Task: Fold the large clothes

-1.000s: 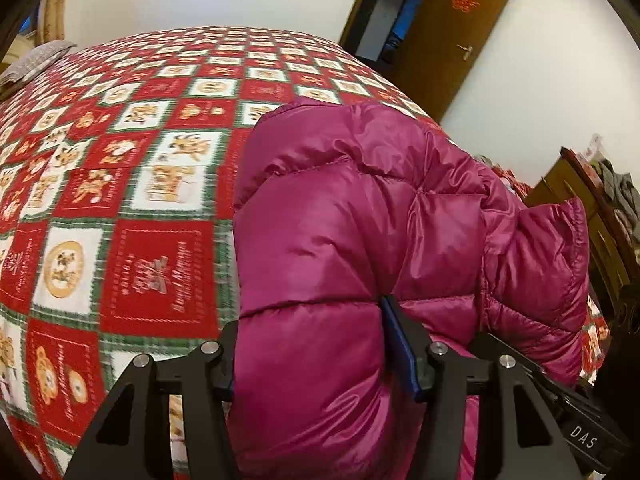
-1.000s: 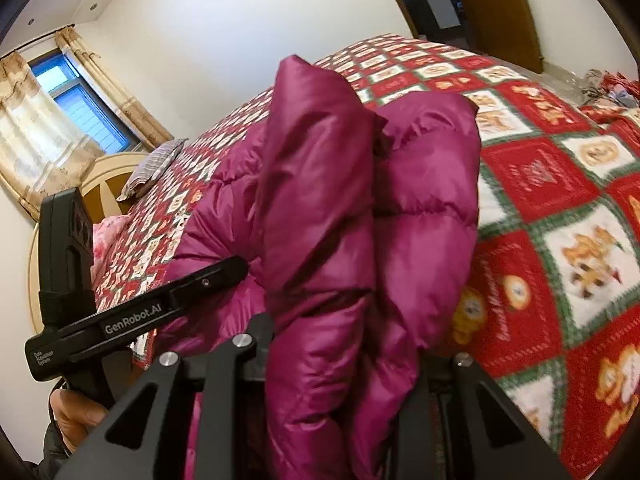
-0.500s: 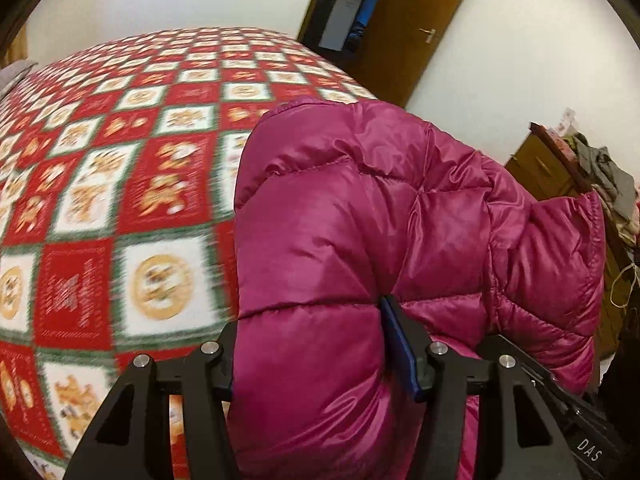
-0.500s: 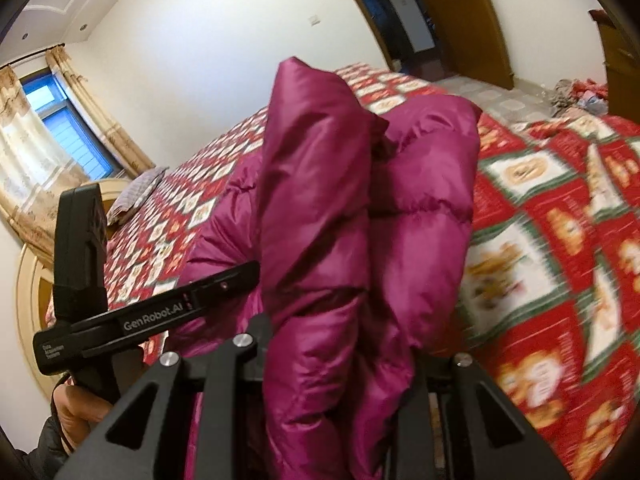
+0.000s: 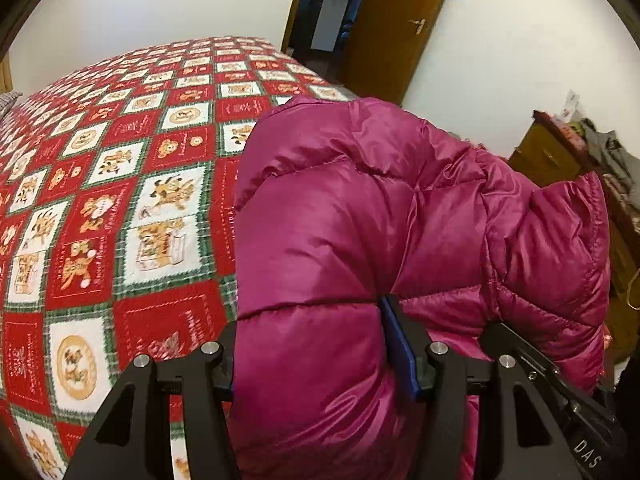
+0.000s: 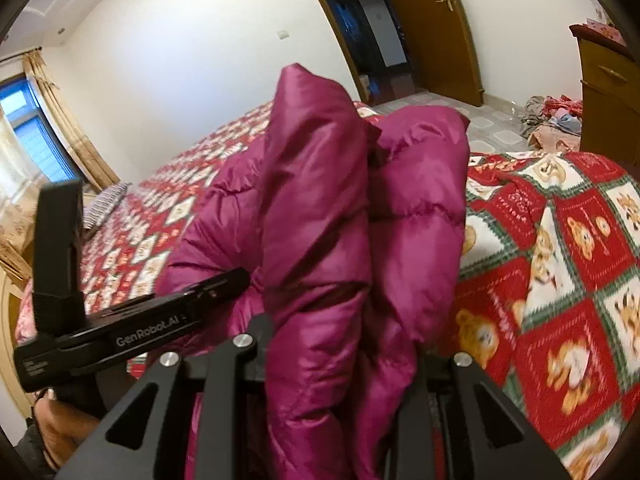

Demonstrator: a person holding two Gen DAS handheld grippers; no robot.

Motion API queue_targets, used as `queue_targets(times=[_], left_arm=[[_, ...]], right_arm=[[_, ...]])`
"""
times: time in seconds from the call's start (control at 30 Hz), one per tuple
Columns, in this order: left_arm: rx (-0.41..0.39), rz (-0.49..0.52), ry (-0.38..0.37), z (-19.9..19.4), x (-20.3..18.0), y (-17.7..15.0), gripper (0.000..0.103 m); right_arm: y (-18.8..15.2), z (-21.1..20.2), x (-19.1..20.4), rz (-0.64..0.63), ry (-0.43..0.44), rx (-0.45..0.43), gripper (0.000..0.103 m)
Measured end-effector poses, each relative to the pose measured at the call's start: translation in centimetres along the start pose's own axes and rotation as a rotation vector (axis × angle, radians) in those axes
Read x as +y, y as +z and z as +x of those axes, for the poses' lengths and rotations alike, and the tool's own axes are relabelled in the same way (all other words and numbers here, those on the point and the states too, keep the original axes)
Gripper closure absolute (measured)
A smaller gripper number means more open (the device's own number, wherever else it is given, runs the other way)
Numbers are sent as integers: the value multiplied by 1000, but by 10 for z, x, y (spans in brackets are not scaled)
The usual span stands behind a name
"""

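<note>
Fig.: both tools carrying a puffy magenta down jacket [image 5: 360,240] above a bed [image 5: 120,200] w/ a red-and-white checked quilt.

Step in hand (judged): mid-fold transfer. The jacket is lifted in a bunched mass, hanging between the two tools, not yet laid flat; most of the folding looks undone.

Left tool [image 5: 316,364]: jaws about half spread, pinching a thick quilted panel of the jacket; the blue pad [image 5: 400,344] on one finger presses into the fabric, the other finger is hidden behind the padding. In the right wrist view its black body and the hand [image 6: 60,432] holding it appear at lower left, close beside the jacket.

Right tool [image 6: 344,364]: jaws set narrower, closed on a doubled-up fold of jacket that stands upright between the fingers and blocks much of the view; pads themselves not visible.

Jacket location: held up over the bed near its edge; lower part drapes toward the quilt, but contact w/ the bed cannot be told.

Next move (judged): lower both tools together onto open quilt, keep tension between the grips so the panel spreads flat, then release. Slippery shell and bulky fill may slip or spring back.

Bkgd: wooden door [image 5: 400,20], dresser [image 6: 608,92].
</note>
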State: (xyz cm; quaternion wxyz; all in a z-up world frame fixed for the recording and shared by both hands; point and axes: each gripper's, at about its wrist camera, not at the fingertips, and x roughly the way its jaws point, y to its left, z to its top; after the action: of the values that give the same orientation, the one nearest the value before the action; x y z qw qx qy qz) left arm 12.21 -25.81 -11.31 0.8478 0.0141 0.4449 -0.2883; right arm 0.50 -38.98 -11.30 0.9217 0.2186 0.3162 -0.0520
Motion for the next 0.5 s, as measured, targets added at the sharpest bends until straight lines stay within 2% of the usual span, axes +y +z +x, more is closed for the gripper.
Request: queue_targets(times=[0.2,0.33,0.43,0.5], left_arm=[[-18,18,61,19,-10,14,45],[-13,-2,91,32,-11,20,44],[-16,-2,122,43,-13,23,40],[-9,-4,143,52,-12,24,33]], right_arm=[[11,13,-24,7,-4,25,73],[21,35,-40,32,-10,82,73],[24,44,-50,45,5,106,72],[23,47,-51,45,5,118,69]])
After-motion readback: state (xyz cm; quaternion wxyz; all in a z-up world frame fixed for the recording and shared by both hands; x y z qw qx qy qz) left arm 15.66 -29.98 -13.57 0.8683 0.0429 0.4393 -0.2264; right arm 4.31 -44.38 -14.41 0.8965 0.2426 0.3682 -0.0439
